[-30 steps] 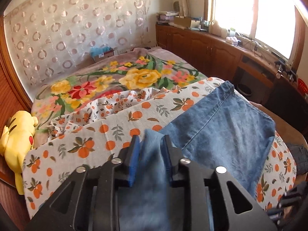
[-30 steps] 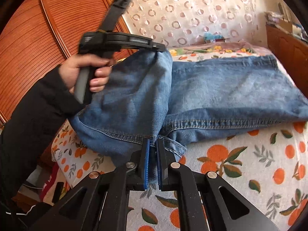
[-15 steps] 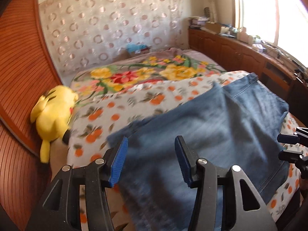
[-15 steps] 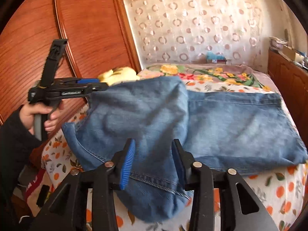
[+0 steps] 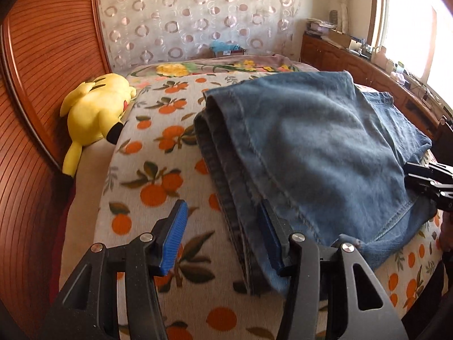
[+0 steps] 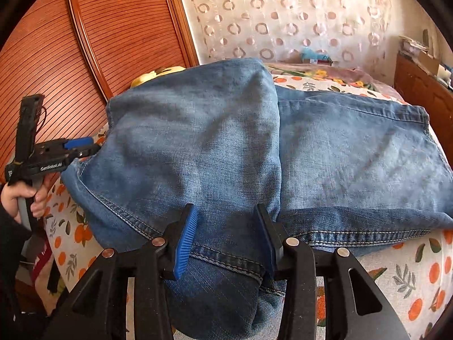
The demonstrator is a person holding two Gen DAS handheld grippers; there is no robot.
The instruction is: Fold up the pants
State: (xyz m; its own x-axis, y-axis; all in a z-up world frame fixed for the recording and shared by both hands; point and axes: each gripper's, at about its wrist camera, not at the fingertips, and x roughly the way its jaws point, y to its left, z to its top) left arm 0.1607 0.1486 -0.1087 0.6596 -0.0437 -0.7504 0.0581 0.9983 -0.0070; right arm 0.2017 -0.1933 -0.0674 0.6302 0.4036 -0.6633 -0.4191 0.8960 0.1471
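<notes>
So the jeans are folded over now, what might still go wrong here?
The folded jeans sit at the bed's edge, and one end droops over it, so they might slide off. The top layer looks puffy and skewed, so the fold may be uneven. The right hand-held gripper, open, straddles denim and might snag it pulling away.

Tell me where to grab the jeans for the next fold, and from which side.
Probably grip the jeans at the stitched hem corners nearest you, coming from the near bed edge: both the right gripper and left gripper are open there.
</notes>
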